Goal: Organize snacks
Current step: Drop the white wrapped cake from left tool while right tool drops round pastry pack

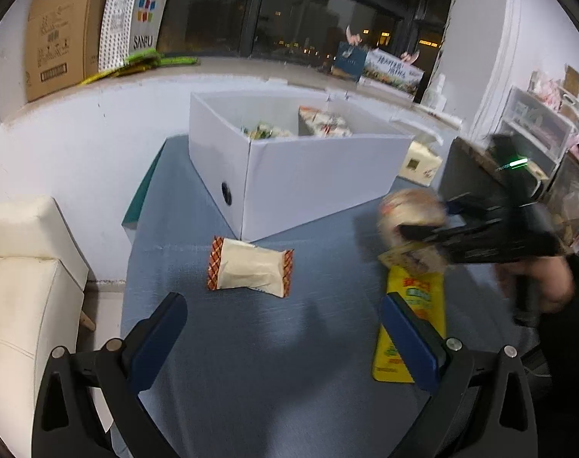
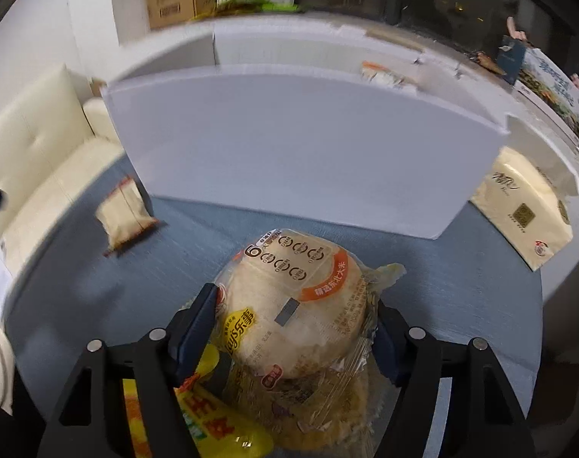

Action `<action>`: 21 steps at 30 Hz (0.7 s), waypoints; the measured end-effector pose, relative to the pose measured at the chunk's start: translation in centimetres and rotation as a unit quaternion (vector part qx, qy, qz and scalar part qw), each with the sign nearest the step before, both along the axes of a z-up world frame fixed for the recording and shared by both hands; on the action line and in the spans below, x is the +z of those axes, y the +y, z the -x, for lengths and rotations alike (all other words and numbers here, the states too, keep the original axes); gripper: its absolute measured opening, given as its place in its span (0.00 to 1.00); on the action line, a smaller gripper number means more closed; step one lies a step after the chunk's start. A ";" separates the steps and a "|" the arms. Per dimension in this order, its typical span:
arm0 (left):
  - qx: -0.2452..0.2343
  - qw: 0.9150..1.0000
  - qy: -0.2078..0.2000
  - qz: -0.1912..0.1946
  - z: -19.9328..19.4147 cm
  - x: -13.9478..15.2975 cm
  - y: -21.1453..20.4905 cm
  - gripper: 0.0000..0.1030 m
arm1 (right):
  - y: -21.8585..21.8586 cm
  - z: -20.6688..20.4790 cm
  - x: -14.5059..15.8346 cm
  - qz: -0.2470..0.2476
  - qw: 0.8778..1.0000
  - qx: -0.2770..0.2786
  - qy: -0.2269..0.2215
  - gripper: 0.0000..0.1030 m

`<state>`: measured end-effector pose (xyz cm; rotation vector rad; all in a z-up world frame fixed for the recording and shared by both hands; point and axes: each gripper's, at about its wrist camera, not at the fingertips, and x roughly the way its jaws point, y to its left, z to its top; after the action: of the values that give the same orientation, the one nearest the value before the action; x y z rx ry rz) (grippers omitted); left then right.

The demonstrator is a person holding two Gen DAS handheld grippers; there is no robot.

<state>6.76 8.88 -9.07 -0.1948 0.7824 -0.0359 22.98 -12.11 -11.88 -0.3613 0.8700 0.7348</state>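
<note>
A round rice cracker pack (image 2: 289, 286) in clear wrap sits between the blue pads of my right gripper (image 2: 295, 305), which is shut on it above a yellow snack packet (image 2: 213, 420). In the left wrist view that gripper (image 1: 423, 217) is blurred, holding the pack (image 1: 407, 206) over the yellow packet (image 1: 411, 324). My left gripper (image 1: 283, 301) is open over the blue table (image 1: 251, 362). A cream packet with orange ends (image 1: 249, 269) lies just beyond its fingertips. Behind it stands the white divided box (image 1: 320, 175) with snacks in both compartments.
A cream tissue pack (image 2: 522, 210) lies right of the white box (image 2: 289, 152). A cream sofa (image 1: 18, 267) borders the table's left edge. Cardboard boxes (image 1: 60, 38) stand on the window ledge, and plastic drawers (image 1: 537, 122) at the far right.
</note>
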 end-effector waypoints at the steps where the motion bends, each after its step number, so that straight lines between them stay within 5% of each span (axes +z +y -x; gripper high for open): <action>1: 0.001 1.000 0.007 -0.002 -0.6 -0.5 0.1 1.00 | -0.7 0.4 0.8 -0.012 1.000 -0.002 -0.006 0.74; 8: 0.001 0.998 0.059 -0.030 -6.2 -4.3 0.4 1.00 | -4.4 3.0 4.6 -0.076 0.997 -0.014 -0.012 0.74; 15: 0.000 0.994 0.094 -0.049 -10.3 -6.9 0.8 0.99 | -7.0 5.1 5.2 -0.110 0.994 -0.019 0.000 0.74; 16: -0.002 0.994 0.097 -0.054 -10.4 -7.0 0.6 0.93 | -7.2 5.2 5.1 -0.112 0.994 -0.021 0.002 0.74; 17: 0.004 0.993 0.091 -0.071 -10.3 -6.9 0.4 0.73 | -7.3 5.4 4.9 -0.113 0.993 -0.023 0.005 0.74; 21: -0.003 0.997 0.071 -0.037 -9.0 -5.9 0.9 0.59 | -7.8 5.7 4.3 -0.124 0.992 -0.028 0.016 0.74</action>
<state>15.71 9.73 -14.97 -0.1259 0.9246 0.0022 17.32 -19.92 -7.53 -0.1032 0.8040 0.7875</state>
